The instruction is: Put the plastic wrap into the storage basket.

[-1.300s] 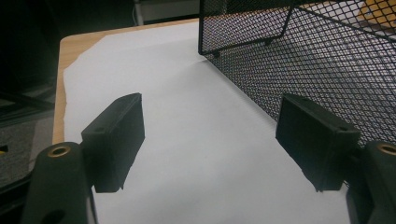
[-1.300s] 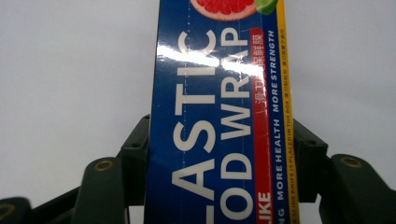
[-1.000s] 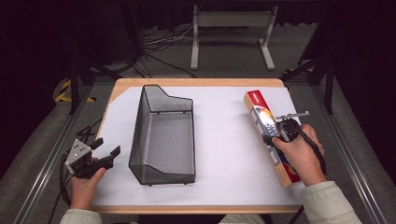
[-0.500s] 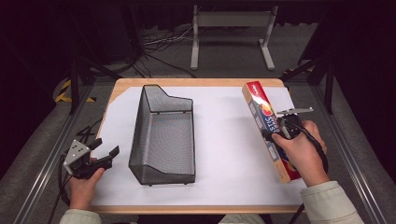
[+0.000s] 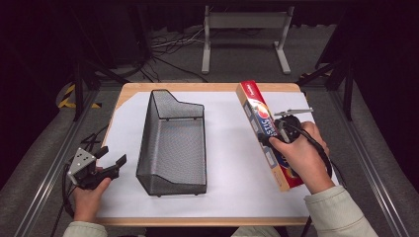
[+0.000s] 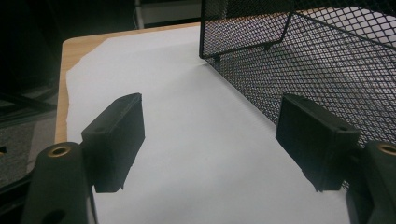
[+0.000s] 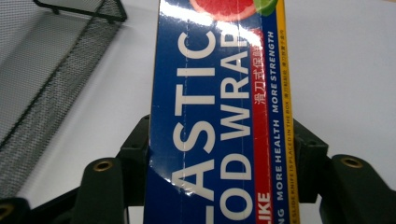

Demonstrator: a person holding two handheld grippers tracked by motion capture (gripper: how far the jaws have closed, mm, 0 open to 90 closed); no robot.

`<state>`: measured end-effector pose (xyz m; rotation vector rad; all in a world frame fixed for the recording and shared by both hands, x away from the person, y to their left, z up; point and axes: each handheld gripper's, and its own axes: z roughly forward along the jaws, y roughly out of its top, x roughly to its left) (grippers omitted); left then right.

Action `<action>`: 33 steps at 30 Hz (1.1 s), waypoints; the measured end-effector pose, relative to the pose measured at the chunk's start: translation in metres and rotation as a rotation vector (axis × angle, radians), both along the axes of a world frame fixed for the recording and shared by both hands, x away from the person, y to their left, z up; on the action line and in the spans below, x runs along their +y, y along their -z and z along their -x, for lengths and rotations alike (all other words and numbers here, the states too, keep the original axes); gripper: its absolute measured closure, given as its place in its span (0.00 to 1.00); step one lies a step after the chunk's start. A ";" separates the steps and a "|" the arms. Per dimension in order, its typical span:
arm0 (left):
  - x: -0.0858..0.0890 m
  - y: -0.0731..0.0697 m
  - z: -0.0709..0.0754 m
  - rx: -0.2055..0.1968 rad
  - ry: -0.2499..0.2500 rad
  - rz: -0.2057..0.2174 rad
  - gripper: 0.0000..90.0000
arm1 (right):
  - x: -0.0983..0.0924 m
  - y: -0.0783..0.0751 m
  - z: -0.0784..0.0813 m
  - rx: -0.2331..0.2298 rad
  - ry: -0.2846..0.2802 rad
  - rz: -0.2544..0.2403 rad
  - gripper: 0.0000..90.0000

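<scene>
At the near left corner of the table, the left gripper [image 5: 106, 164] rests low beside the white paper sheet [image 5: 227, 148] that covers the wooden tabletop [image 5: 133, 89]; its jaws are spread wide and hold nothing, with bare paper between them in the left gripper view. Just to its right stands the black wire-mesh basket [image 5: 173, 143], long axis running near to far, open at the top. At the near right, the right gripper [image 5: 272, 134] is clamped across the long, narrow blue-and-red cardboard box of plastic food wrap [image 5: 257, 106], the jaws pinching its two long sides near mid-length. The box lies with its long axis near to far, roughly parallel to the basket and well apart from it, to the basket's right. The probable next move is a transfer leftward into the basket; the right hand [image 5: 299, 155] already holds the box, so it is the working hand.
</scene>
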<state>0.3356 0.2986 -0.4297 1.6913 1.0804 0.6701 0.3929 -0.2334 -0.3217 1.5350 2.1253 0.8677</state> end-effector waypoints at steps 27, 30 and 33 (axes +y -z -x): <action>0.002 -0.001 0.000 -0.003 -0.006 0.010 0.27 | 0.105 -0.025 -0.001 0.016 -0.192 -0.031 0.45; 0.002 -0.001 0.000 -0.004 -0.004 0.009 0.27 | 0.110 -0.025 -0.001 0.019 -0.198 -0.035 0.45; 0.003 0.000 0.001 -0.002 -0.006 0.011 0.27 | 0.119 -0.024 -0.001 0.023 -0.225 -0.028 0.45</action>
